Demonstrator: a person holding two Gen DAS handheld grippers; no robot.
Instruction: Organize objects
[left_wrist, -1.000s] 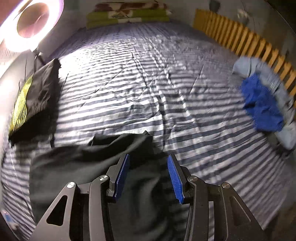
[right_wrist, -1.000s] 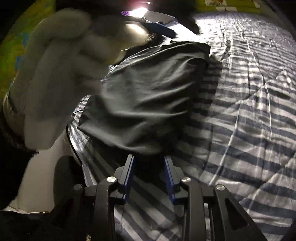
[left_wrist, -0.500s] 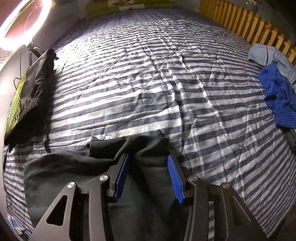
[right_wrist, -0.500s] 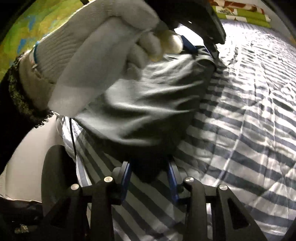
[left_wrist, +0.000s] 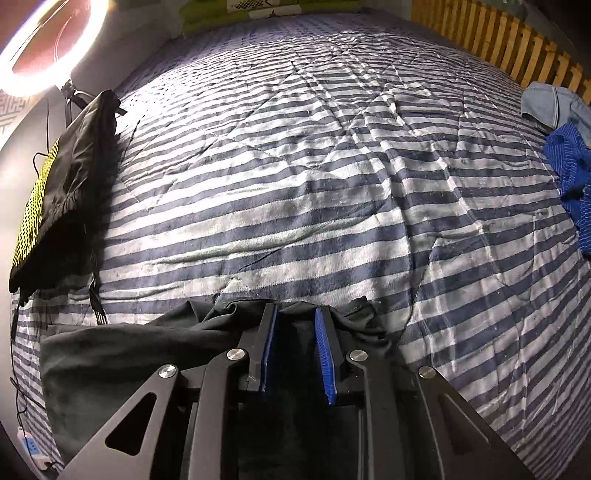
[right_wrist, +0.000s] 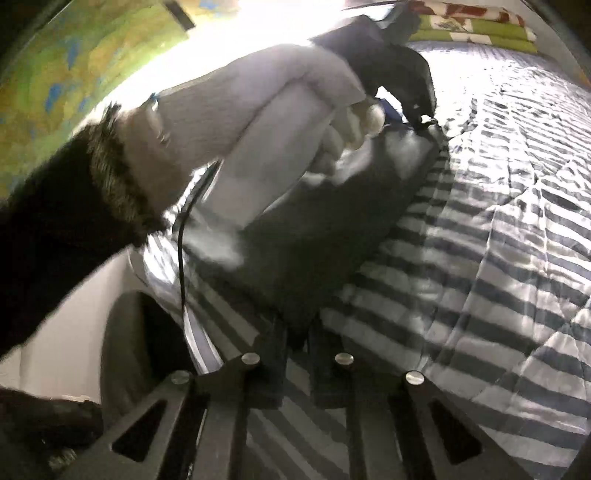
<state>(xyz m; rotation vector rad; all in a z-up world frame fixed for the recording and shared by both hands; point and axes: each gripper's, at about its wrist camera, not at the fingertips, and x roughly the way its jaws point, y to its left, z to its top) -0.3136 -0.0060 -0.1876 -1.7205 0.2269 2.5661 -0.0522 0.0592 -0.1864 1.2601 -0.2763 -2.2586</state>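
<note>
Your left gripper (left_wrist: 295, 332) is low at 6 o'clock of the left wrist view, w/ its blue pads (left_wrist: 266, 350) partly closed. A fold of the dark garment (left_wrist: 147, 354) bunches up between and around the tips, but I cannot tell if the pads really pinch the cloth or only stand in it. The garment lies spread toward 7–8 o'clock, on the striped bedsheet (left_wrist: 314, 166).

Your right gripper (right_wrist: 297, 332) has its fingers close together, and a lower corner of the same dark garment (right_wrist: 325, 236) goes down between them, so it looks to be pinching the cloth. The frame is blurred, so the pads are not sharp. From there the cloth rises toward 12–1 o'clock, where the left gripper body (right_wrist: 391, 55) meets its top edge. Your gloved left hand (right_wrist: 258, 122) fills 10–12 o'clock of this view, w/ a black cable (right_wrist: 181, 251) hanging under the wrist.

Other things on the bed: a black bag w/ yellow print (left_wrist: 55, 184) at 9 o'clock, a ring light (left_wrist: 44, 40) at 10–11 o'clock, a blue striped shirt (left_wrist: 569, 177) and a light denim piece (left_wrist: 554, 103) touching it at 2–3 o'clock, beside the wooden slat rail (left_wrist: 498, 40).
</note>
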